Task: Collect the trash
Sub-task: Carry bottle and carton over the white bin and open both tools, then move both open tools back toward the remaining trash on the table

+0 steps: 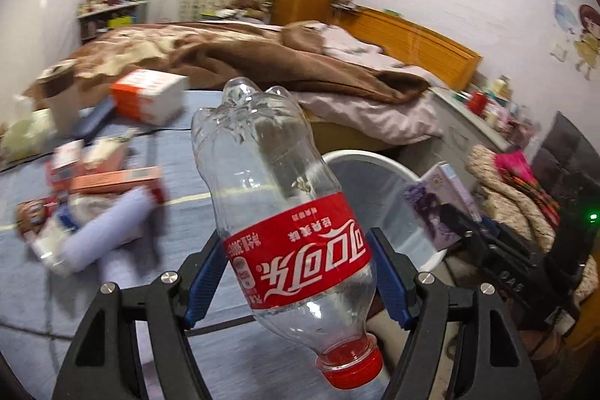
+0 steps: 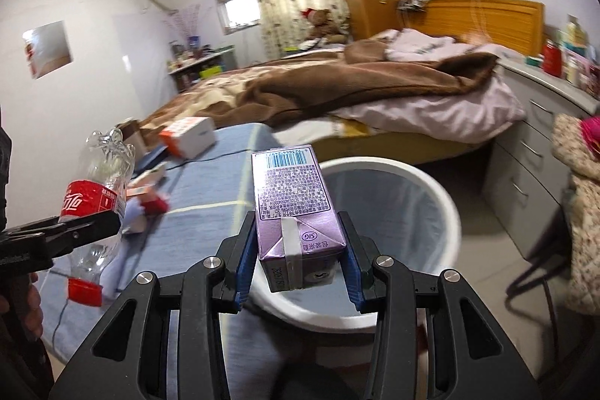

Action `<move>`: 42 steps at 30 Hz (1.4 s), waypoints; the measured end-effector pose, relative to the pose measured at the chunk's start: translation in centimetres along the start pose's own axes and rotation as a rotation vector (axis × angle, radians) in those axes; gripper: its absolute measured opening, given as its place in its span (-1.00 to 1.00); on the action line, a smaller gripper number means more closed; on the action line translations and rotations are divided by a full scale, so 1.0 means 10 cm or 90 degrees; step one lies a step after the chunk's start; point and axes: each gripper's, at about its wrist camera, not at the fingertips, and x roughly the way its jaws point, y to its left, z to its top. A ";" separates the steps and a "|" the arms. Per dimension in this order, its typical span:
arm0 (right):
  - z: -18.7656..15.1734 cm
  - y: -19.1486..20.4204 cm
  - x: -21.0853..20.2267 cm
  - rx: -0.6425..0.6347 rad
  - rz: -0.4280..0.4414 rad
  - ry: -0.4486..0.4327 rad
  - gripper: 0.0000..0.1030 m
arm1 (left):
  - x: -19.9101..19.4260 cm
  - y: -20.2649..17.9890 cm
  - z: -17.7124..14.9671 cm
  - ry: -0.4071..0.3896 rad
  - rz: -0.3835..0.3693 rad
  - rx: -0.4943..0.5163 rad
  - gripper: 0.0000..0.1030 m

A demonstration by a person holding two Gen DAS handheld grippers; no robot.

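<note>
The left tool (image 1: 298, 272) pinches an empty clear cola bottle (image 1: 285, 212) at its red label, with one blue pad on each side of the label. The bottle is upside down in the grip: its red cap (image 1: 354, 372) points down toward the camera and its bumpy bottom points away. In the right wrist view the same bottle (image 2: 95, 190) hangs over the blue cloth of the tabletop (image 2: 210, 197), to the left of the white bin (image 2: 390, 238), and the left tool (image 2: 90, 223) closes on it from the side.

The right tool (image 2: 298, 250) pinches a purple drink carton (image 2: 294, 208) between its blue pads. The carton lies with the barcode end away from the camera and the folded end near it. It is held just at the left rim of the bin, partly above the bin opening. From the left wrist view the carton (image 1: 437, 205) appears just right of the bin (image 1: 375, 182), in the black right tool (image 1: 472, 231).

The bin stands on the floor between the tabletop and the bed (image 2: 375, 89), and it has a thin clear liner inside.

More trash stays on the tabletop, left of the bin: an orange and white box (image 1: 150, 94), a flat orange packet (image 1: 116, 180) and a pale purple roll (image 1: 108, 223). These things are blurred, so I cannot tell more about them.
</note>
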 end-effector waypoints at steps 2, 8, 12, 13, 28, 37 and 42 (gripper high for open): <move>0.00 -0.11 0.05 0.013 -0.015 0.006 -0.19 | 0.15 -0.13 0.05 0.015 -0.019 0.010 0.46; -0.02 -0.32 0.18 0.023 -0.050 0.030 -0.19 | 0.48 -0.43 0.14 0.049 -0.049 0.047 0.46; -0.03 -0.46 0.28 0.025 -0.068 0.054 -0.19 | 0.73 -0.58 0.18 0.082 -0.051 0.075 0.46; -0.04 -0.49 0.29 0.026 -0.072 0.058 -0.19 | 0.78 -0.61 0.18 0.086 -0.054 0.081 0.46; -0.04 -0.65 0.45 0.007 -0.108 0.105 -0.18 | 1.14 -0.67 0.19 0.125 -0.072 0.079 0.62; -0.01 -0.59 0.37 0.014 -0.099 0.085 0.25 | 0.96 -0.49 0.24 0.091 -0.044 0.059 0.64; 0.04 -0.50 0.33 0.014 -0.089 0.072 0.25 | 0.76 -0.38 0.22 0.068 -0.029 0.055 0.64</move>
